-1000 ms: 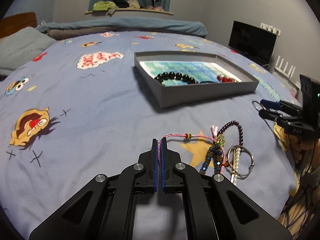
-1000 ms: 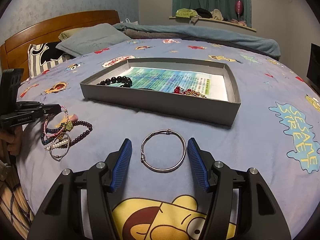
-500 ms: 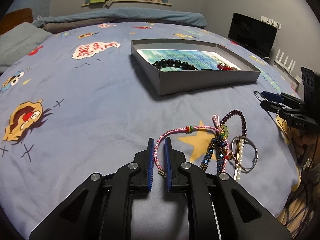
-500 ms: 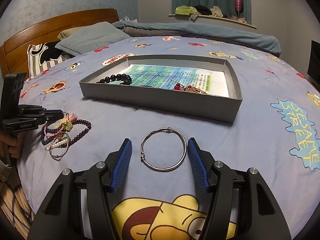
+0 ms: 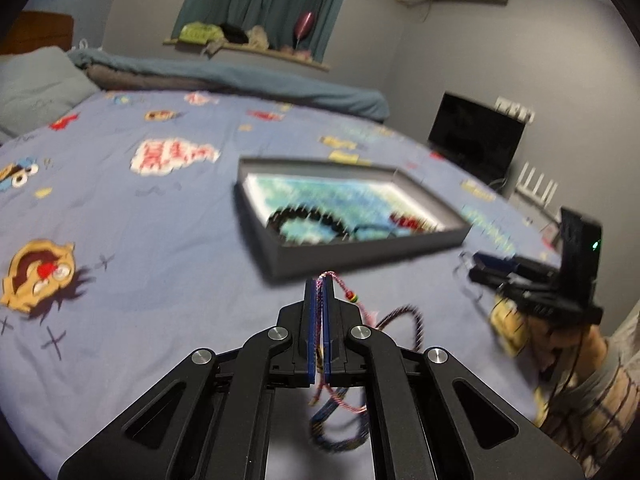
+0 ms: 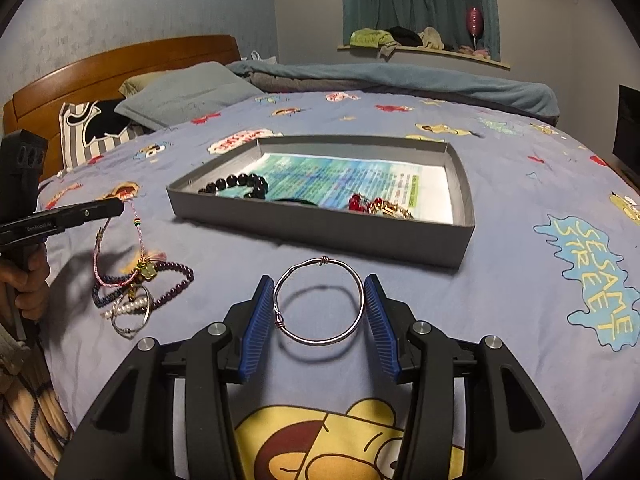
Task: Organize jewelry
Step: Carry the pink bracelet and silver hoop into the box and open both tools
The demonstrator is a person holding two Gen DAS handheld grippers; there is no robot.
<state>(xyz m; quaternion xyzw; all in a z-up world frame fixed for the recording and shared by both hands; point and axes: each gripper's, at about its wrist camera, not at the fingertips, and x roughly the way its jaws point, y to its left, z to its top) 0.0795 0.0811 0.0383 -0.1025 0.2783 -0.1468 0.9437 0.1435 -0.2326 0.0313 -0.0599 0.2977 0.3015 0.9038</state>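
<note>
My left gripper (image 5: 320,280) is shut on a pink braided cord bracelet (image 5: 347,292) and holds it lifted above the bedspread; it also shows in the right wrist view (image 6: 138,236), hanging from the left gripper (image 6: 118,207). My right gripper (image 6: 319,300) grips a silver wire bangle (image 6: 318,300) across its width and holds it above the bedspread, its shadow below. The grey tray (image 6: 320,224) holds a black bead bracelet (image 6: 240,182) and red-gold jewelry (image 6: 376,206).
A tangle of bead, pearl and ring bracelets (image 6: 140,292) lies on the bedspread at the left. Pillows (image 6: 180,92) and a wooden headboard (image 6: 120,64) are behind. A black monitor (image 5: 476,140) stands past the bed edge on the right.
My left gripper closed on the pink cord and lifted it off the bed. My right gripper closed on the silver bangle and raised it.
</note>
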